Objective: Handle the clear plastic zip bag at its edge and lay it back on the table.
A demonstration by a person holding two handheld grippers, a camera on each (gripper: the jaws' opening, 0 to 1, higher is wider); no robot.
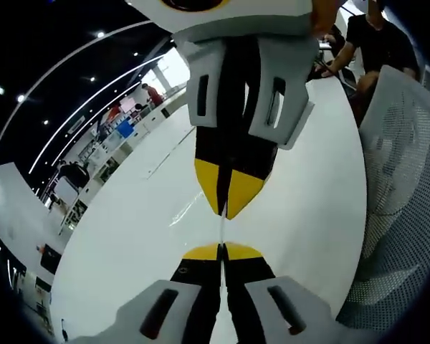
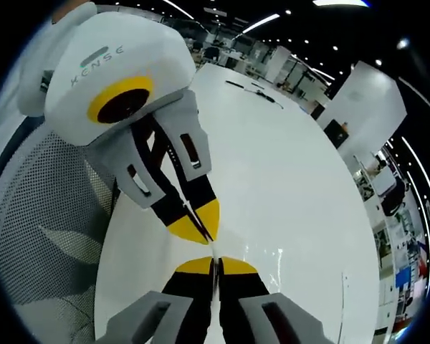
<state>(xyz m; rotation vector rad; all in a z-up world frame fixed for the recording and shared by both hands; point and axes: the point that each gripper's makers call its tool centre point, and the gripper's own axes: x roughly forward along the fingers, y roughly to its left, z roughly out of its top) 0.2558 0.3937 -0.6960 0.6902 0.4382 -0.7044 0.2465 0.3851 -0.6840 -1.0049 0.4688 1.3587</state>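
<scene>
White table (image 1: pixel 129 236) below; both grippers, left (image 1: pixel 221 247) & right (image 2: pixel 215 260), pinched bag edge (image 1: pixel 221 229). Best lowered level, w/ even tension.

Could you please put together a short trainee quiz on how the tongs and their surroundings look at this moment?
1. True or false: the left tongs and the right tongs both stand wide open.
2. What stands beside the white table? A) a mesh chair B) a red toolbox C) a ladder
3. What do both tongs pinch between their facing tips?
Key: 1 false, both are shut; 2 A; 3 the clear zip bag, seen as a thin edge.
</scene>
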